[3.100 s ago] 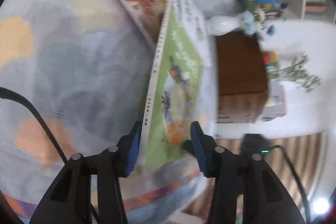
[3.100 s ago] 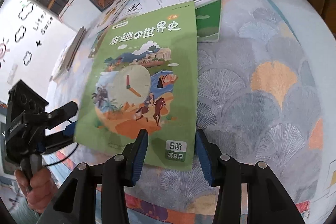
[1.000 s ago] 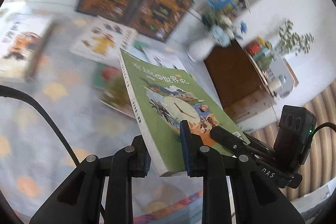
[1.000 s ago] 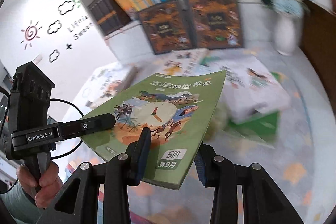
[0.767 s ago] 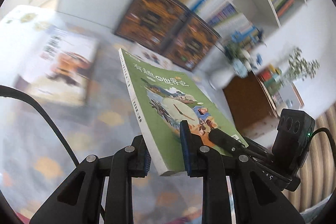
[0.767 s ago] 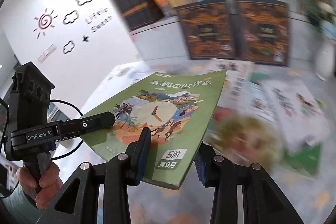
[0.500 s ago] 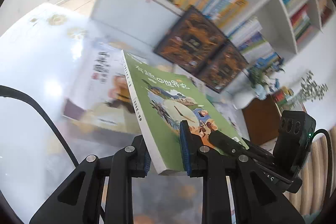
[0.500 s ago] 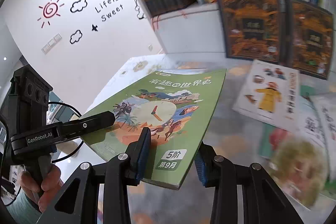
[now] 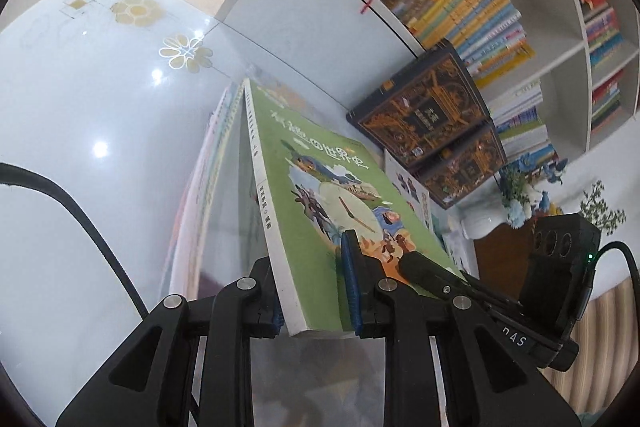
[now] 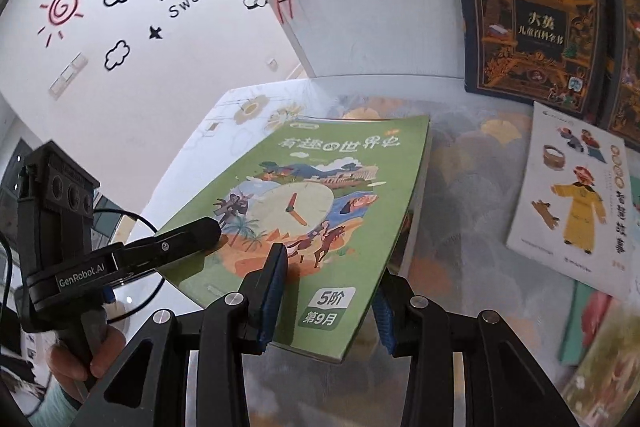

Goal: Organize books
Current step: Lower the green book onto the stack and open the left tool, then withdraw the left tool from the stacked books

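Observation:
A green picture book (image 9: 320, 203) with a clock on its cover is held by both grippers. My left gripper (image 9: 314, 293) is shut on its spine corner. My right gripper (image 10: 326, 297) is shut on the bottom right corner of the same green book (image 10: 304, 211). The book hangs low over a stack of books (image 9: 204, 187) lying on the table's left part; whether it touches the stack I cannot tell. The left gripper also shows in the right wrist view (image 10: 192, 233), its finger lying on the cover.
A white book with a yellow-robed figure (image 10: 576, 195) lies to the right on the patterned cloth. Two dark ornate books (image 10: 528, 15) lean against the white bookshelf (image 9: 320, 11). A glossy white table top (image 9: 80, 107) extends left. A white vase (image 9: 480, 227) stands far right.
Both grippers have carried the green book leftwards across the table, from over the scattered books to over the stack at the left. Both grips are unchanged.

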A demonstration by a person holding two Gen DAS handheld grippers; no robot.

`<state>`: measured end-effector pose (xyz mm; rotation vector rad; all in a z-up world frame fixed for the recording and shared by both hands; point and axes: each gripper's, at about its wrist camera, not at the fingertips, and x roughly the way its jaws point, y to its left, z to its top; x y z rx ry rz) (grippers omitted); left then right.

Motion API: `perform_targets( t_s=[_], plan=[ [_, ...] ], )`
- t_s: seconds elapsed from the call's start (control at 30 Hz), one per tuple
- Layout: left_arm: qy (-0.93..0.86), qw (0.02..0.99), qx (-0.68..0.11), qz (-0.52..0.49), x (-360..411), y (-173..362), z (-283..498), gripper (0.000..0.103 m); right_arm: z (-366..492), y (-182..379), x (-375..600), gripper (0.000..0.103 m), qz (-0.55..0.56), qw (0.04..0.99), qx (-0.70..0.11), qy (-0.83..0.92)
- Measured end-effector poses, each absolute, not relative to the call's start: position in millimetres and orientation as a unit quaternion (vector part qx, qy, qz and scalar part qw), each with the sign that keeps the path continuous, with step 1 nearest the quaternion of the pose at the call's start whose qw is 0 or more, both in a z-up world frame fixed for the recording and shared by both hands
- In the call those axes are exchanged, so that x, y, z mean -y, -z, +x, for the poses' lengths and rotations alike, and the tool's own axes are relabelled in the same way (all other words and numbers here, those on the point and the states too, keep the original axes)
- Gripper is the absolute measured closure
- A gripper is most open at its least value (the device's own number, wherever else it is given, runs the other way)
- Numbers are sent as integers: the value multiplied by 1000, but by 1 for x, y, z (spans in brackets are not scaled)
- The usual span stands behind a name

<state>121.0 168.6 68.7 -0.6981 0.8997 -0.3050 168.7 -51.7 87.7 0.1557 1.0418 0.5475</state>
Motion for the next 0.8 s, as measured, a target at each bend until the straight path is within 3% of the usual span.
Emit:
perform_targets(
  t_s=[0.17, 0.3, 0.33, 0.57, 0.7, 0.8],
  plan=[
    [137, 829, -433, -325, -176, -57, 130, 81, 180, -75, 45, 63, 78, 820, -505, -257],
    [96, 832, -458, -297, -183, -44, 123, 77, 178, -53, 43, 53, 77, 797, -544, -249],
    [89, 832, -460, -296, -185, -43, 121, 73, 178, -47, 43, 53, 74, 792, -556, -243],
    [41, 827, -470, -305, -205, -47, 91, 73, 156, -58, 56, 52, 60, 794, -555, -240],
    [16, 860, -471, -195, -177, -77, 71, 71, 128, -75, 78, 52, 68, 811, -534, -230],
    [23, 878, -459, -135, -145, -103, 59, 63, 101, -94, 96, 52, 63, 829, -512, -214]
  ],
)
